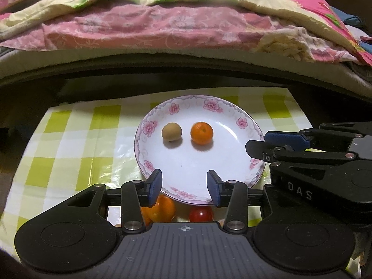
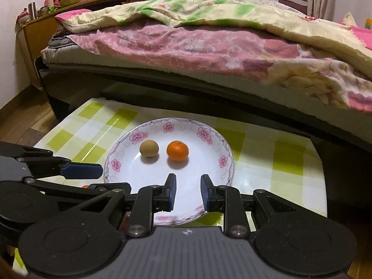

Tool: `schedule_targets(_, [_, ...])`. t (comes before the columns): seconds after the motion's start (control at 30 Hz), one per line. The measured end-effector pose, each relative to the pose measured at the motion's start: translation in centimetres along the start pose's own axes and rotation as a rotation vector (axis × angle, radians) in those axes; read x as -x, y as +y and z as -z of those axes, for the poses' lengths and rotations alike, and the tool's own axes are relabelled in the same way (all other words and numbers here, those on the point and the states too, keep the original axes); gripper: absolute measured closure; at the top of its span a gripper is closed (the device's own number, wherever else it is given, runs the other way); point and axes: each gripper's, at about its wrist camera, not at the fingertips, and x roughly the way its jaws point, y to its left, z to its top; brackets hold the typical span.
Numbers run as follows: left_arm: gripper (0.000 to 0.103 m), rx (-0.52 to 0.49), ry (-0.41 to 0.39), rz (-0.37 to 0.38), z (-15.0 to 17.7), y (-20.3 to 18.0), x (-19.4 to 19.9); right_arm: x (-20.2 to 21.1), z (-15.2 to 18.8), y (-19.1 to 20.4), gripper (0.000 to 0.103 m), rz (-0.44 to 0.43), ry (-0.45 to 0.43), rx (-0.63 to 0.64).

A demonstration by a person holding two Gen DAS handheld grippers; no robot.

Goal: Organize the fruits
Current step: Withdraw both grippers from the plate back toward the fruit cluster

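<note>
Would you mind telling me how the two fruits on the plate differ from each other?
The left fruit is dull brownish tan; the right fruit is bright orange. The tan fruit looks matte, while the orange fruit has a slight shine. The tan fruit appears a little smaller than the orange fruit. Both are round, sit side by side without touching on the plate, and are ungripped; the left gripper and right gripper are open.

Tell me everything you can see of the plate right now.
The plate is round, white and glossy, seemingly ceramic, with a rim of pink flowers and grey scrolls. It sits flat on the green-checked tablecloth. Inside, apart from each other, lie a tan round fruit and a small orange. Both open grippers hover at its near edge; contact cannot be told.
</note>
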Motion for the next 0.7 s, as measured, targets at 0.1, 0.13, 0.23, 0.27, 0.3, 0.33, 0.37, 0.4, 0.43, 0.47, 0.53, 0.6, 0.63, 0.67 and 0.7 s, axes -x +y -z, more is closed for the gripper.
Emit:
schedule_targets(0.1, [0.052,0.000,-0.005,-0.001,-0.1,0.1,0.5,0.4,0.0,0.1,0.076,0.004,-0.009,0.001])
schedule_targets(0.13, [0.051,0.000,-0.008,-0.002,-0.1,0.1,0.6,0.6,0.0,0.2,0.076,0.005,-0.014,0.002])
schedule_targets(0.23, [0.051,0.000,-0.016,-0.001,-0.2,0.1,1.0,1.0,-0.1,0.2,0.076,0.003,-0.025,0.001])
schedule_targets(0.27, [0.051,0.000,-0.018,0.000,-0.2,0.1,1.1,1.1,-0.1,0.2,0.076,0.002,-0.027,0.000])
schedule_targets(0.3, [0.051,0.001,-0.019,0.000,-0.1,0.1,1.2,1.1,-0.1,0.2,0.076,0.002,-0.029,-0.001])
schedule_targets(0.33, [0.051,0.001,-0.020,0.000,-0.1,0.1,1.2,1.2,-0.1,0.2,0.076,0.002,-0.031,-0.002])
schedule_targets(0.37, [0.051,0.001,-0.020,0.000,-0.1,0.1,1.2,1.2,-0.1,0.3,0.076,0.002,-0.032,-0.002])
schedule_targets(0.4, [0.051,0.000,-0.020,0.000,-0.1,0.1,1.2,1.3,-0.1,0.3,0.076,0.002,-0.034,-0.003])
schedule_targets(0.43, [0.050,0.001,-0.020,0.001,-0.1,0.1,1.2,1.3,-0.1,0.3,0.076,0.003,-0.034,-0.003])
schedule_targets(0.47, [0.050,0.002,-0.021,0.001,-0.1,0.1,1.3,1.3,-0.1,0.3,0.076,0.003,-0.034,-0.004])
schedule_targets(0.53, [0.050,0.001,-0.020,0.001,-0.1,0.1,1.3,1.5,-0.1,0.3,0.076,0.005,-0.035,-0.006])
schedule_targets(0.6, [0.050,0.001,-0.020,0.001,-0.1,0.0,1.4,1.5,0.0,0.2,0.076,0.006,-0.034,-0.008])
schedule_targets(0.63, [0.050,0.001,-0.020,0.001,-0.1,0.0,1.4,1.6,0.0,0.3,0.076,0.007,-0.035,-0.009])
schedule_targets(0.67, [0.050,0.000,-0.020,0.002,-0.1,0.0,1.4,1.6,0.0,0.3,0.076,0.006,-0.036,-0.009])
schedule_targets(0.7, [0.050,0.001,-0.021,0.001,-0.1,0.1,1.4,1.7,0.0,0.3,0.076,0.006,-0.036,-0.009])
